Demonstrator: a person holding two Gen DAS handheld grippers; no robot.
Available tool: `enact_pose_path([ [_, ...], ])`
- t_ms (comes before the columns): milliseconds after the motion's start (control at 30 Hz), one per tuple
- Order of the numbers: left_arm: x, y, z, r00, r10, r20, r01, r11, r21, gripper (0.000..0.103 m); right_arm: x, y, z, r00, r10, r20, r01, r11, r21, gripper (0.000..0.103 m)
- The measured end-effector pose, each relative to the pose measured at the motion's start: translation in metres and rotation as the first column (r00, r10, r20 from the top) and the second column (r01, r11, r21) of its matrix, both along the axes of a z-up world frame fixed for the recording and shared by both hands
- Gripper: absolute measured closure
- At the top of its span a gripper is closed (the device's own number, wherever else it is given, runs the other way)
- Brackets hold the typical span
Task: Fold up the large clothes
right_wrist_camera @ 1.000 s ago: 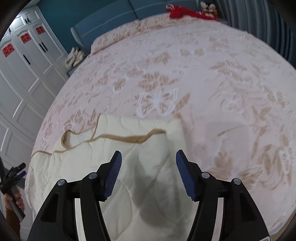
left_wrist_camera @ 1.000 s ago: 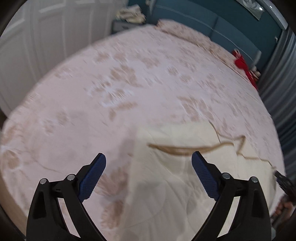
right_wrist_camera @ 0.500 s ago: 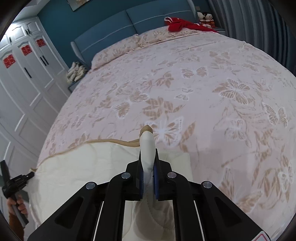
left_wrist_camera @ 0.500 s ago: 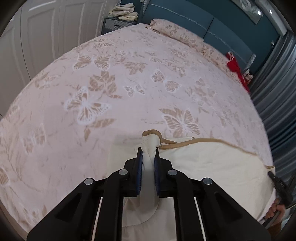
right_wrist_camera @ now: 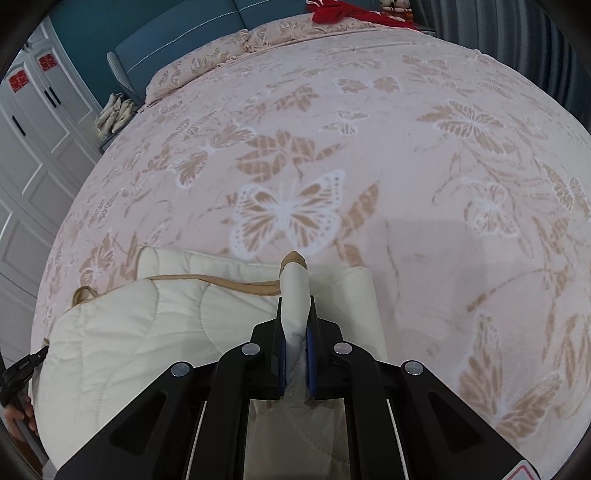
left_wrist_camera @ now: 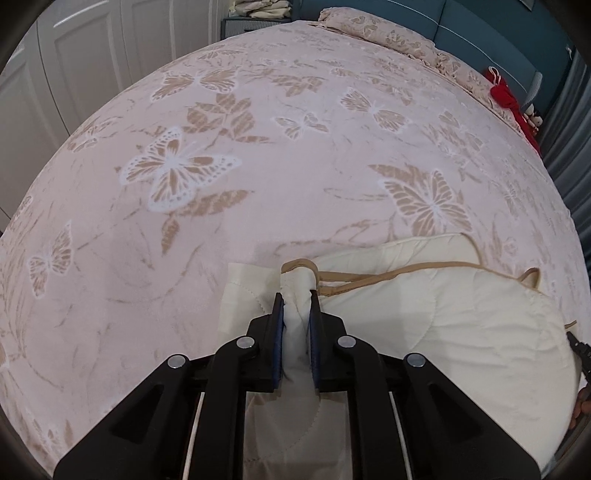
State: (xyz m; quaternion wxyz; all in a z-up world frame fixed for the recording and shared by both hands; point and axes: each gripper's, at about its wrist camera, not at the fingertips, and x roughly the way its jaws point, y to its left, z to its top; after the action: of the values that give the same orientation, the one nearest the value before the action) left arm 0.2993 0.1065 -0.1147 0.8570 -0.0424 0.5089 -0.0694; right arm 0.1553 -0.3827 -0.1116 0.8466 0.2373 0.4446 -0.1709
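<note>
A cream quilted blanket [left_wrist_camera: 443, 325] with tan edging lies folded at the near edge of the bed. My left gripper [left_wrist_camera: 297, 299] is shut on its left corner, a pinch of cream cloth standing up between the blue pads. In the right wrist view the same blanket [right_wrist_camera: 147, 332] spreads to the left, and my right gripper [right_wrist_camera: 295, 304] is shut on its right corner. Each corner's tan trim pokes out just past the fingertips. A lower layer of the blanket shows beside each gripper.
The pink bedspread [left_wrist_camera: 295, 166] with butterfly print stretches far ahead. Pillows [right_wrist_camera: 207, 62] and a blue headboard [right_wrist_camera: 177, 33] lie at the far end, with a red cloth [right_wrist_camera: 343, 11] there. White wardrobe doors [right_wrist_camera: 33, 122] stand at the left. A hand [right_wrist_camera: 16, 413] holds the other gripper.
Both grippers went from open above the blanket to shut on its corners. Since then both have moved forward and lower over the bed, carrying the pinched edge with them.
</note>
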Motion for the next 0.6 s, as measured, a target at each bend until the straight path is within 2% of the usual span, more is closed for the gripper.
enact_pose_path([
  [367, -0.008, -0.012, -0.017, 0.993, -0.001, 0.117, -0.007, 0.997, 0.071, 0.088, 0.001, 0.006, -0.023, 1.000, -0.003, 0.030, 0.005, 0.999, -0.043, 0.095],
  [500, -0.013, -0.017, -0.016, 0.988, 0.003, 0.156, -0.019, 0.994, 0.104, 0.086, 0.003, 0.012, -0.023, 1.000, -0.003, 0.029, 0.006, 0.996, -0.087, 0.095],
  [600, -0.013, -0.014, -0.009, 0.988, 0.009, 0.153, -0.026, 0.993, 0.112, 0.081, 0.003, 0.010, -0.017, 1.000, 0.002, 0.027, 0.000, 0.997, -0.080, 0.093],
])
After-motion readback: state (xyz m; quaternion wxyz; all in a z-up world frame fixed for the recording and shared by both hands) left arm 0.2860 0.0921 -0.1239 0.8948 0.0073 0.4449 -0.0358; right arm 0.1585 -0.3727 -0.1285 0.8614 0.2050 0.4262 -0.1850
